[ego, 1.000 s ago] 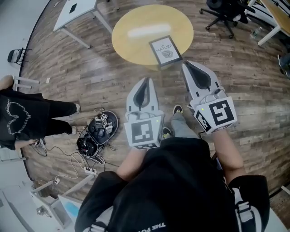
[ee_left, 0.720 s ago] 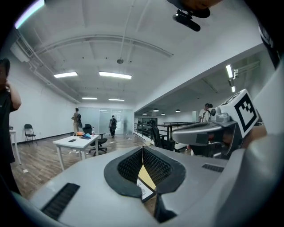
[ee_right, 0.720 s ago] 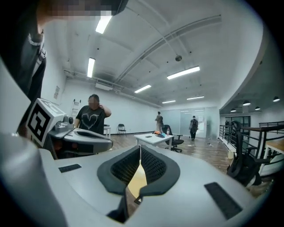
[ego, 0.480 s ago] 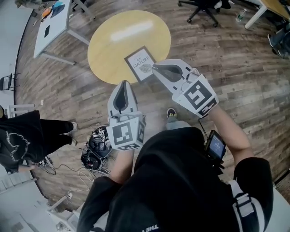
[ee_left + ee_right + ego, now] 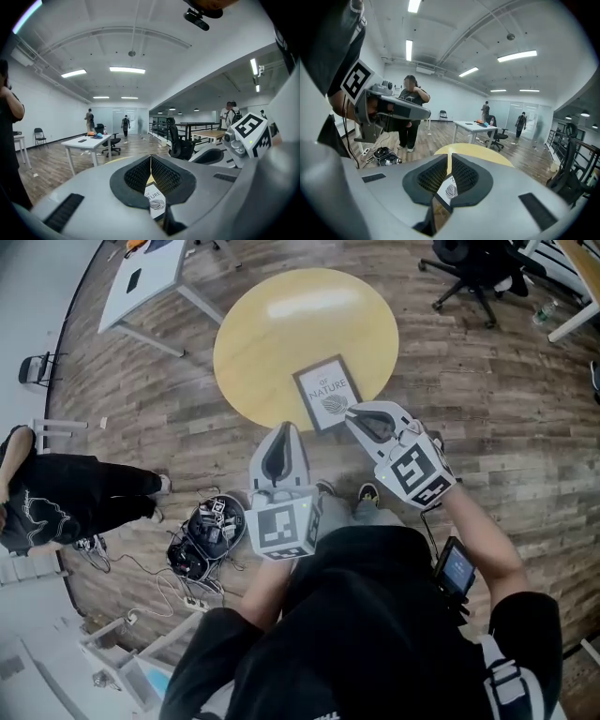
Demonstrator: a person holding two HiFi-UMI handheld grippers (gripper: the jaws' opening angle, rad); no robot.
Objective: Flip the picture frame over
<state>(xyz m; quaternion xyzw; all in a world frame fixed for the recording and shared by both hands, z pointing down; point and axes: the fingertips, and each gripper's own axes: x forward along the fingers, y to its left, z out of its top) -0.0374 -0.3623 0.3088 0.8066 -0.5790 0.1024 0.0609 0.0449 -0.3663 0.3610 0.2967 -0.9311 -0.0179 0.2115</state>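
The picture frame (image 5: 328, 395) lies face up near the front edge of the round yellow table (image 5: 281, 334), dark-rimmed with a white print. My right gripper (image 5: 350, 412) is shut and empty, its tip just off the frame's near right corner. My left gripper (image 5: 283, 425) is also shut with nothing in it, hanging over the table's front edge left of the frame. The frame (image 5: 155, 204) shows below the closed jaws in the left gripper view, and the frame (image 5: 449, 191) appears the same way in the right gripper view.
A white desk (image 5: 150, 277) stands at the back left and an office chair (image 5: 473, 273) at the back right. A person in black (image 5: 56, 502) stands at the left. A bundle of cables and gear (image 5: 206, 526) lies on the wood floor near my feet.
Both grippers have come down and closer to the frame. The right one dropped and tilted down, ending by the frame's near right corner. Both stayed shut.
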